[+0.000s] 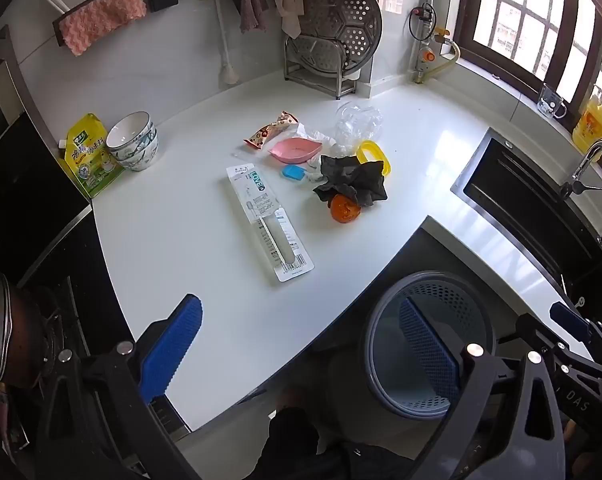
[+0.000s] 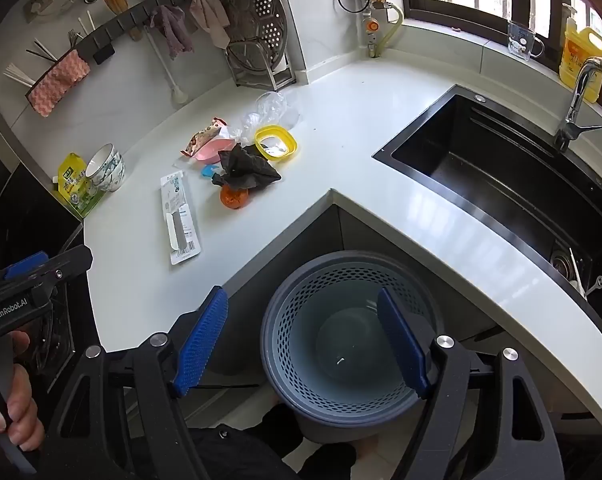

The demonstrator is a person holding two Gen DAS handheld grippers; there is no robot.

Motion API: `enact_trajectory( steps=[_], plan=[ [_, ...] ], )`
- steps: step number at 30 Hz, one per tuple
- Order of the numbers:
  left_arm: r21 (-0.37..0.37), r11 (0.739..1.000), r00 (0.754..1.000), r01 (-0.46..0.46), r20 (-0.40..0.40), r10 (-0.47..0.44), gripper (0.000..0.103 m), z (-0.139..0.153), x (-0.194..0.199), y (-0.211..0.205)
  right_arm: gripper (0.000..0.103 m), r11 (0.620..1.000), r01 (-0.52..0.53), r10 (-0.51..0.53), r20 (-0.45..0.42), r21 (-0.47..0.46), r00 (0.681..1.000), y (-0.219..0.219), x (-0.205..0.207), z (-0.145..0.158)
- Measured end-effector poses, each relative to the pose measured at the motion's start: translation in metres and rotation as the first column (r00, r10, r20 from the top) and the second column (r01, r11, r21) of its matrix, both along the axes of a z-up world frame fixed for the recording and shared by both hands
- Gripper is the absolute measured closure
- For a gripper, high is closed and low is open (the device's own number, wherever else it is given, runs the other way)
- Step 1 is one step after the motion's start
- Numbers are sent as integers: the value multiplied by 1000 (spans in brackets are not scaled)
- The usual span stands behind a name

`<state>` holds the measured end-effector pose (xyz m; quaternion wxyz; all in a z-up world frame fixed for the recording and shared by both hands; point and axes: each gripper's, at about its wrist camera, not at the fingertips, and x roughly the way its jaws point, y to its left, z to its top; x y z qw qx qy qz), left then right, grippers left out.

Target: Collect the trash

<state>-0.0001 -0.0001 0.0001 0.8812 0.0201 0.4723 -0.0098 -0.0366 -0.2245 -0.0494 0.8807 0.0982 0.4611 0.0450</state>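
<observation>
Both claws are spread wide and holding nothing right now. The left claw hangs over the counter edge, the right claw sits right above the bin, which is on the floor tucked into the counter's inside corner.

All the trash is up on the counter, beyond the bin. The closest piece is the toothbrush pack: it lies flat, long axis running away from the bin, near end pointing roughly back at the left claw. Past it is a clump: black rag draped over an orange ball, pink dish, snack wrapper, yellow lid, crumpled clear plastic.

I reckon the left claw is the nearer one to the pack, straight ahead and down from its tips. It'd probably need to come across the pack's narrow width, not along its length. Bin looks basically empty, so this seems like the very start.
</observation>
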Motion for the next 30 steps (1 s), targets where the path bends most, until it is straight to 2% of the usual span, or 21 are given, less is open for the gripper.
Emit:
enact_trajectory(
  steps=[30],
  plan=[
    [8,1000,1000,4,3,-4,6,1,1,-3,29,1000,2,-2,2,2,1000,0,-1,3]
  ],
)
